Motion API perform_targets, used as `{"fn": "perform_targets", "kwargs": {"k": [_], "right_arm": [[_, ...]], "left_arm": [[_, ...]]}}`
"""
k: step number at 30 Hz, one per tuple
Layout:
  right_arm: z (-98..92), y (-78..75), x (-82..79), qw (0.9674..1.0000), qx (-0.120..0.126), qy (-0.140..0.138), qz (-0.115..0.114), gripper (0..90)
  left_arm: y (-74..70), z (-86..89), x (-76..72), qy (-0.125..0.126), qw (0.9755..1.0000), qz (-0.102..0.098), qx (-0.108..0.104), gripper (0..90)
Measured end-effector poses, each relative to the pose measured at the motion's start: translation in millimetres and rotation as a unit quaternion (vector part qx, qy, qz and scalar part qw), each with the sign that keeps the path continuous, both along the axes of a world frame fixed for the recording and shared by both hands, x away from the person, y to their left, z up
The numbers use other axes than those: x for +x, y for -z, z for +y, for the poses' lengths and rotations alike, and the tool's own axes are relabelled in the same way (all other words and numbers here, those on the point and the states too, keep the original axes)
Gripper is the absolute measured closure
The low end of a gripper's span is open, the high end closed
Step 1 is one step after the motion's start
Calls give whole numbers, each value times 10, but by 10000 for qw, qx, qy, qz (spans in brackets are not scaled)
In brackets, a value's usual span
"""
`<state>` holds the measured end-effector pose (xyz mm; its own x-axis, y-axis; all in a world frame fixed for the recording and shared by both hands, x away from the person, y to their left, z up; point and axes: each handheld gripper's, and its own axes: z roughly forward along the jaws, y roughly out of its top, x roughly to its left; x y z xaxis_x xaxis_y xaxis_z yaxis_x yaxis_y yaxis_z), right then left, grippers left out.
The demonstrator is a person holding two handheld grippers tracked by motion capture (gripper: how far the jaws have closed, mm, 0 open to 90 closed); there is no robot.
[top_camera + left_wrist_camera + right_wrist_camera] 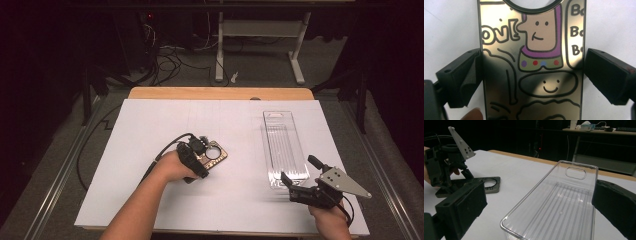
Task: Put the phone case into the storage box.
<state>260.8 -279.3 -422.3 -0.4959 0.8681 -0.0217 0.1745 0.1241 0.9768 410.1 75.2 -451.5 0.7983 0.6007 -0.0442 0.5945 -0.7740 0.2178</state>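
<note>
Ok so here's where I'm sitting right now. My left tool (206,156) is parked over the phone case (214,155), the flat one with the cartoon doodles printed on it, which is lying on the white tabletop (150,200) left of the middle. In the left gripper view the case (531,70) is running straight up between the two black jaws. They're standing wide, one at each long edge, right up against it or just shy. I honestly can't say if the pads (471,75) are biting yet, so I'm calling it apart, not clamped. Nothing is lifting; the case looks flat on the sheet.

My right tool (295,187) is hanging at the near short end of the clear plastic tray (285,145), which is sitting lengthwise, well apart from the case, over on the right. From the right gripper view the tray (559,202) is lying between the jaws but they're spread wider than its corner and not touching it, so that one is apart too. The tray is looking empty.

Progress-wise, I'm guessing the case is going into the tray, and if so I'm barely getting started: lined up for the grab, maybe steadying the tray, but the actual pinch, the lift, the carry across and the drop-in are all still waiting.
</note>
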Motion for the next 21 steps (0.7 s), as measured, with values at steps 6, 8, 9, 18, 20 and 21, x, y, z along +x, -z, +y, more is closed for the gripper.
{"fn": "perform_targets", "kwargs": {"k": [6,8,9,18,20,21], "right_arm": [[-1,4,5,10000,13,-2,18,2],[-2,6,8,10000,17,4,21,1],[-2,7,9,10000,22,2,22,1],[2,13,13,10000,16,0,26,2],[-1,13,14,10000,12,6,25,2],[-5,11,13,10000,13,10,20,2]], "left_arm": [[-22,-28,0,65,9999,25,83,103],[-30,-42,-1,90,9999,30,126,128],[-29,-43,0,88,9999,29,127,128],[-27,-16,-5,102,9999,16,13,132],[-26,-10,-10,82,10000,6,-15,132],[-29,-11,-11,82,10000,4,-11,132]]}}
